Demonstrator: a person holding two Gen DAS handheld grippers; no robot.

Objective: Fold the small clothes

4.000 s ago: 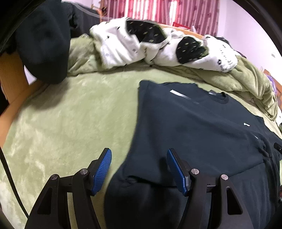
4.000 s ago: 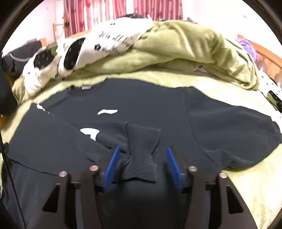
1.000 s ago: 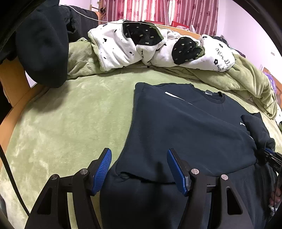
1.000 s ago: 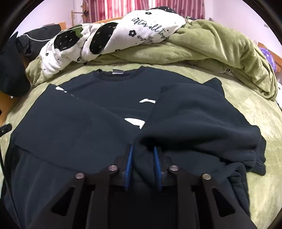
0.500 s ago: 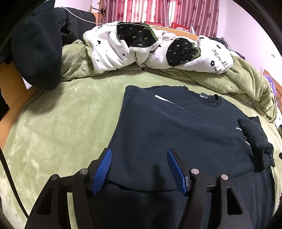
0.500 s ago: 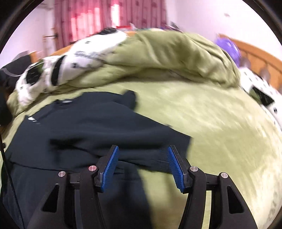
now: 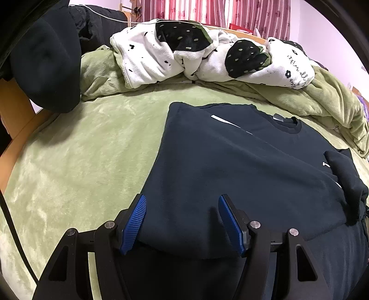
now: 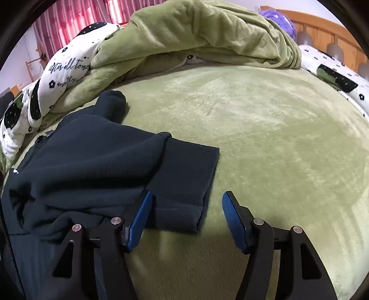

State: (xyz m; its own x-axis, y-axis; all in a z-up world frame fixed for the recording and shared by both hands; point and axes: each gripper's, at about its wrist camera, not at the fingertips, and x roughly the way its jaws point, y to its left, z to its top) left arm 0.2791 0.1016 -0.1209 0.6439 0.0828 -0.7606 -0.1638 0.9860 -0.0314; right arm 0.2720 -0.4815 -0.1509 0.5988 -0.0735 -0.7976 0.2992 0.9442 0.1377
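A dark navy sweatshirt (image 7: 230, 166) is spread on the green-blanketed bed (image 7: 80, 161), both sleeves folded across its body. The left gripper (image 7: 182, 219) is held with jaws wide above the folded sleeve. The right gripper (image 8: 186, 219) jaws have just been opening; the ribbed cuff (image 8: 184, 184) lies at their ten o'clock, unpressed.

Sweatshirt (image 7: 230, 161): dark navy, small white marks on chest. Bed cover (image 7: 80, 161): plain light green. Bundled blanket (image 7: 207, 55): white with black spotted patches. Curtains (image 7: 207, 11): red-pink striped.
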